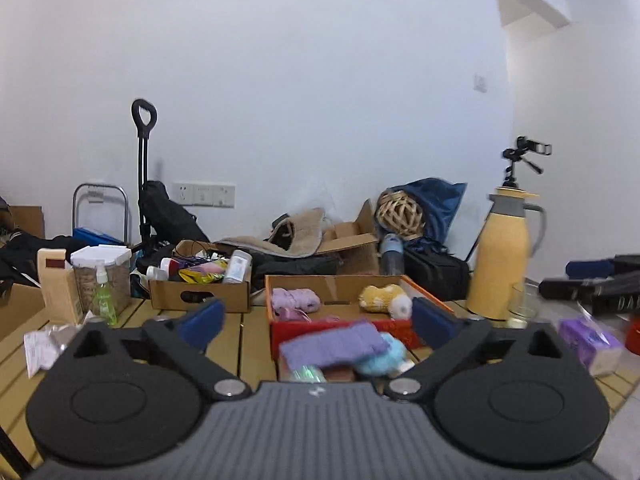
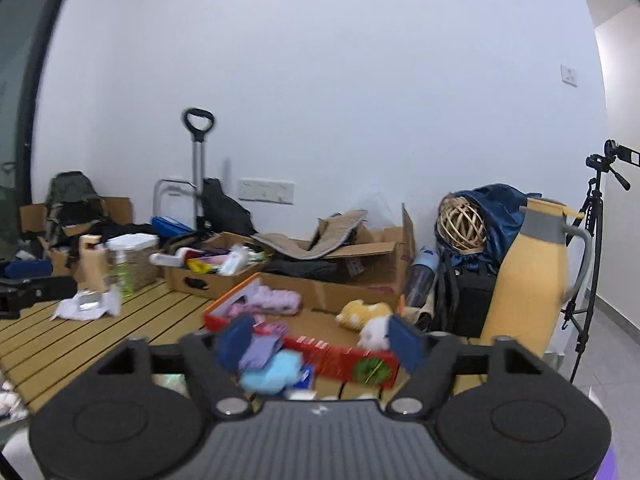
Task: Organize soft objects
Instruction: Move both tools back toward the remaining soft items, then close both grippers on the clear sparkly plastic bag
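A red-sided cardboard box (image 1: 276,336) (image 2: 344,354) sits on the slatted wooden table. Inside it lie a lilac plush (image 1: 296,300) (image 2: 276,300) and a yellow-and-white plush (image 1: 384,298) (image 2: 364,314). In front of the box lie a purple knitted cloth (image 1: 334,346) (image 2: 260,350) and a light blue fluffy toy (image 1: 382,358) (image 2: 272,372). My left gripper (image 1: 316,320) is open and empty, held above the cloth. My right gripper (image 2: 318,338) is open and empty, near the box's front edge.
A brown box of bottles (image 1: 200,292) (image 2: 208,276), a wicker container (image 1: 102,276) (image 2: 136,260), a green spray bottle (image 1: 105,300) and crumpled paper (image 2: 88,304) stand left. A yellow thermos (image 1: 504,256) (image 2: 532,272) stands right, a purple tissue pack (image 1: 590,344) beside it. Floor clutter lies behind.
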Action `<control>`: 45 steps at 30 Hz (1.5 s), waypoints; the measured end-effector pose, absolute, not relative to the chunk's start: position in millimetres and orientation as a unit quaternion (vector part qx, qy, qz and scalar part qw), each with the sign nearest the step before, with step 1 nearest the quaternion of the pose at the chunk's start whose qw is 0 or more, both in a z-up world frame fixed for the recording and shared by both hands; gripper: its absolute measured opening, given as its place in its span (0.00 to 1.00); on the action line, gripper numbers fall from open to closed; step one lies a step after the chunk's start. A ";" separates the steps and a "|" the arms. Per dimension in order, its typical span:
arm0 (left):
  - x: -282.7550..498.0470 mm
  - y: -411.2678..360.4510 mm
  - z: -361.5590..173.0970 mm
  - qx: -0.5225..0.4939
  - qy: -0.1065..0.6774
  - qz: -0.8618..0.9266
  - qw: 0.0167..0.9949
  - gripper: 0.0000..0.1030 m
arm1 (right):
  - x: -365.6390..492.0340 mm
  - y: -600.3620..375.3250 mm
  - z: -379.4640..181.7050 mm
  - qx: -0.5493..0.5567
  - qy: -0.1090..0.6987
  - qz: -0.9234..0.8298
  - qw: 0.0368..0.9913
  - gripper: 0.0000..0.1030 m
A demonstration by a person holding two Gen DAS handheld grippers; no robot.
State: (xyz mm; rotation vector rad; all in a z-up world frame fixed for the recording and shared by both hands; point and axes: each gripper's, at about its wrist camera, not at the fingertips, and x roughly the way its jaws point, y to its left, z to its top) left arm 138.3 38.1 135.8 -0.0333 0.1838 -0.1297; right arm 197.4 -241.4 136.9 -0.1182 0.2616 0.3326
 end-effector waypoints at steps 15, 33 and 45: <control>72.3 54.2 97.5 -0.066 0.120 -0.050 0.989 1.00 | 97.0 -244.1 42.6 -0.016 0.180 0.102 0.978 0.88; 227.3 39.9 49.6 -0.060 0.219 -0.015 0.974 0.96 | 206.0 -230.9 10.2 0.000 0.231 0.113 0.966 0.65; 315.6 39.6 23.3 -0.094 0.262 -0.026 0.960 0.76 | 315.8 -201.4 -8.3 -0.030 0.262 0.138 0.955 0.47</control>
